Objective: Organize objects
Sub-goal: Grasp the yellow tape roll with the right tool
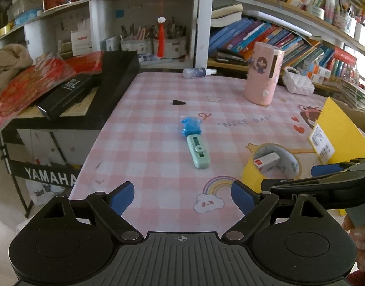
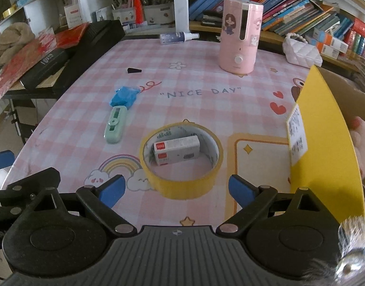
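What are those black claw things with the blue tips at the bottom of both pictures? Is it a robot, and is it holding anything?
No robot here: a person holds one grabber in each hand. Each has a camera looking along its two fingers, so one picture comes from the left gripper and one from the right gripper. Both are wide open and hold nothing. On the pink checked tablecloth lie a yellow tape roll with a small white box inside its ring, a mint green case, a blue crumpled thing touching its far end, a small black wedge, a spray bottle on its side, and an upright pink device. A yellow box stands at the right.
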Action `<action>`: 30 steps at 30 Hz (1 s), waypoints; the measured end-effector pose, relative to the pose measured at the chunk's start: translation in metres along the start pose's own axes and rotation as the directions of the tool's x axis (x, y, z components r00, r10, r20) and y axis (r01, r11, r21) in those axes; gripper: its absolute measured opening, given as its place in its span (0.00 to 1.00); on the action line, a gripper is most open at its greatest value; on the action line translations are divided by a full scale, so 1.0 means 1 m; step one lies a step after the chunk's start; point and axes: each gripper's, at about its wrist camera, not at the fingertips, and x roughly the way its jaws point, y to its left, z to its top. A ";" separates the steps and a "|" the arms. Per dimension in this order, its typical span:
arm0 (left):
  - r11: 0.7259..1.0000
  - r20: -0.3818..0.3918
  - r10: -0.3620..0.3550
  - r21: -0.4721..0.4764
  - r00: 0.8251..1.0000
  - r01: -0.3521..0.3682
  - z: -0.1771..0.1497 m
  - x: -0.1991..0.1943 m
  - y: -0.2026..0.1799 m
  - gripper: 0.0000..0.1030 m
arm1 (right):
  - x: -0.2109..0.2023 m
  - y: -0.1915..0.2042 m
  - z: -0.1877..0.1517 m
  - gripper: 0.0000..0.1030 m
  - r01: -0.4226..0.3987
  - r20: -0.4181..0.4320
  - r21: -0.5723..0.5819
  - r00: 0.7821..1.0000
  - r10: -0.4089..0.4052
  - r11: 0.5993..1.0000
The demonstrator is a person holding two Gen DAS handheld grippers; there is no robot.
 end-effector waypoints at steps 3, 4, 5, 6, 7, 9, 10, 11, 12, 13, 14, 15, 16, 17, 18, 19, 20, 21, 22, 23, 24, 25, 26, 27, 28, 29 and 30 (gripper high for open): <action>1.000 -0.007 0.004 -0.001 1.000 -0.004 0.004 0.006 -0.001 0.88 | 0.008 -0.002 0.005 0.91 0.001 -0.010 -0.004 1.000 -0.001 1.000; 1.000 -0.009 0.005 0.000 1.000 -0.005 0.005 0.008 -0.001 0.88 | 0.011 -0.002 0.007 0.91 -0.001 -0.015 -0.005 1.000 0.001 1.000; 1.000 -0.011 0.005 0.001 1.000 -0.005 0.006 0.010 -0.002 0.88 | 0.014 -0.003 0.008 0.91 -0.002 -0.020 -0.004 1.000 0.002 1.000; 1.000 -0.014 0.006 0.002 1.000 -0.006 0.007 0.012 -0.002 0.88 | 0.017 -0.003 0.010 0.91 -0.004 -0.025 -0.004 1.000 0.004 1.000; 1.000 -0.017 0.008 0.002 1.000 -0.008 0.008 0.015 -0.002 0.88 | 0.020 -0.004 0.011 0.91 -0.006 -0.031 -0.005 1.000 0.006 1.000; 1.000 -0.021 0.010 0.003 1.000 -0.010 0.010 0.018 -0.002 0.88 | 0.027 -0.005 0.014 0.91 -0.008 -0.044 -0.004 0.999 0.008 1.000; 1.000 -0.023 0.011 0.002 1.000 -0.011 0.011 0.021 -0.002 0.88 | 0.031 -0.005 0.015 0.91 -0.008 -0.053 -0.004 0.999 0.008 1.000; 1.000 -0.025 0.012 0.001 1.000 -0.012 0.012 0.022 -0.002 0.88 | 0.034 -0.006 0.016 0.90 -0.009 -0.060 -0.004 0.998 0.009 1.000; 1.000 -0.028 0.013 0.001 1.000 -0.013 0.013 0.025 -0.002 0.88 | 0.038 -0.007 0.018 0.87 -0.016 -0.067 -0.003 0.998 0.016 1.000; 1.000 -0.029 0.013 0.000 0.999 -0.013 0.014 0.026 -0.002 0.88 | 0.040 -0.008 0.019 0.87 -0.024 -0.071 -0.002 0.997 0.024 1.000; 1.000 -0.029 0.012 -0.001 0.999 -0.012 0.015 0.028 -0.002 0.87 | 0.041 -0.008 0.020 0.86 -0.031 -0.068 -0.003 0.997 0.031 1.000; 1.000 -0.030 0.011 -0.003 0.999 -0.012 0.017 0.030 -0.003 0.87 | 0.043 -0.008 0.022 0.86 -0.040 -0.066 -0.007 0.997 0.040 0.999; 1.000 -0.030 0.009 -0.004 1.000 -0.009 0.018 0.032 -0.003 0.87 | 0.043 -0.008 0.024 0.86 -0.052 -0.062 -0.008 0.997 0.052 0.999; 1.000 -0.029 0.006 -0.006 1.000 -0.006 0.020 0.034 -0.003 0.87 | 0.042 -0.010 0.026 0.85 -0.066 -0.049 -0.002 0.997 0.066 0.998; 1.000 -0.029 0.003 -0.009 1.000 -0.003 0.022 0.037 -0.003 0.86 | 0.040 -0.011 0.028 0.85 -0.076 -0.031 0.003 0.997 0.076 0.997; 1.000 -0.025 0.001 -0.019 1.000 -0.001 0.024 0.039 -0.002 0.85 | 0.036 -0.012 0.031 0.85 -0.086 -0.002 0.003 0.996 0.086 0.996; 1.000 -0.025 0.001 -0.025 1.000 -0.001 0.026 0.043 -0.002 0.85 | 0.032 -0.012 0.034 0.85 -0.081 0.026 -0.001 0.996 0.081 0.997; 1.000 -0.028 0.002 -0.027 1.000 -0.003 0.028 0.047 -0.002 0.85 | 0.028 -0.014 0.038 0.85 -0.072 0.057 -0.003 0.996 0.072 0.997; 1.000 -0.033 0.007 -0.025 0.999 -0.007 0.031 0.052 -0.002 0.82 | 0.025 -0.017 0.041 0.85 -0.067 0.086 0.000 0.994 0.067 0.998; 1.000 -0.036 0.004 -0.023 0.999 -0.004 0.034 0.056 -0.003 0.77 | 0.021 -0.021 0.044 0.85 -0.070 0.115 0.012 0.991 0.068 0.997; 1.000 -0.038 -0.004 -0.021 0.999 0.004 0.036 0.061 -0.005 0.76 | 0.018 -0.024 0.048 0.85 -0.071 0.139 0.025 0.988 0.067 0.997; 1.000 -0.040 -0.013 -0.017 0.999 0.013 0.039 0.066 -0.007 0.73 | 0.015 -0.027 0.050 0.85 -0.066 0.161 0.034 0.985 0.060 0.997; 1.000 -0.045 -0.022 -0.010 0.999 0.022 0.041 0.071 -0.009 0.68 | 0.013 -0.030 0.052 0.85 -0.059 0.177 0.039 0.983 0.051 0.998; 1.000 -0.053 -0.031 0.000 0.998 0.031 0.043 0.076 -0.013 0.66 | 0.011 -0.033 0.054 0.85 -0.053 0.193 0.043 0.980 0.044 0.998; 0.999 -0.061 -0.037 0.009 0.997 0.038 0.045 0.083 -0.017 0.63 | 0.009 -0.036 0.055 0.85 -0.048 0.207 0.046 0.978 0.038 0.998; 0.999 -0.065 -0.038 0.015 0.997 0.039 0.046 0.089 -0.020 0.60 | 0.008 -0.039 0.057 0.85 -0.045 0.219 0.048 0.975 0.033 0.998; 0.999 -0.069 -0.036 0.021 0.997 0.038 0.047 0.094 -0.022 0.58 | 0.007 -0.042 0.059 0.85 -0.044 0.227 0.049 0.973 0.032 0.998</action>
